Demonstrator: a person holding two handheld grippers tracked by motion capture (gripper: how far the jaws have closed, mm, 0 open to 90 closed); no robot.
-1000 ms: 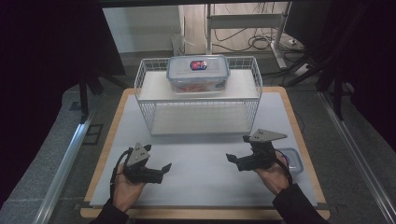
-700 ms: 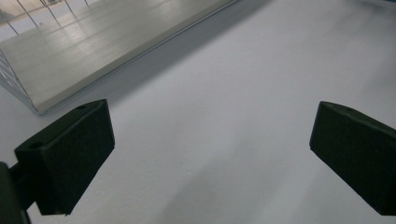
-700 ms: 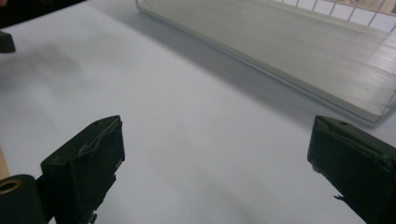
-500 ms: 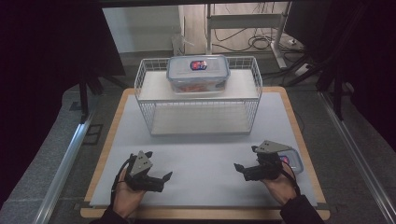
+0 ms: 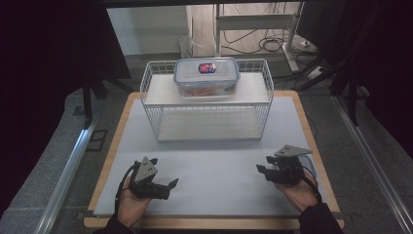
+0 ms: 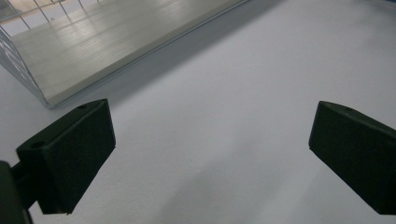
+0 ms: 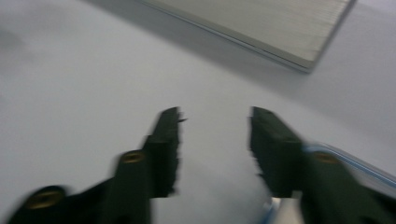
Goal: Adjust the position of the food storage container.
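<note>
A clear lidded food box with orange contents stands on the top shelf of a white wire rack at the back of the table. My left gripper rests low near the front left, held in a hand. Its jaws are wide open over bare white mat, and the left gripper holds nothing. My right gripper sits at the front right, open and empty. In its own view the right gripper points toward the rack's lower shelf.
A clear lid with a blue rim lies flat on the mat under the right hand, its edge beside the right jaw. The white mat covers a wooden board. Dark curtains and metal rails flank the table.
Both hands have drawn back toward the near edge of the table and dropped lower. The right gripper has also shifted a little to the right, over the lid.
</note>
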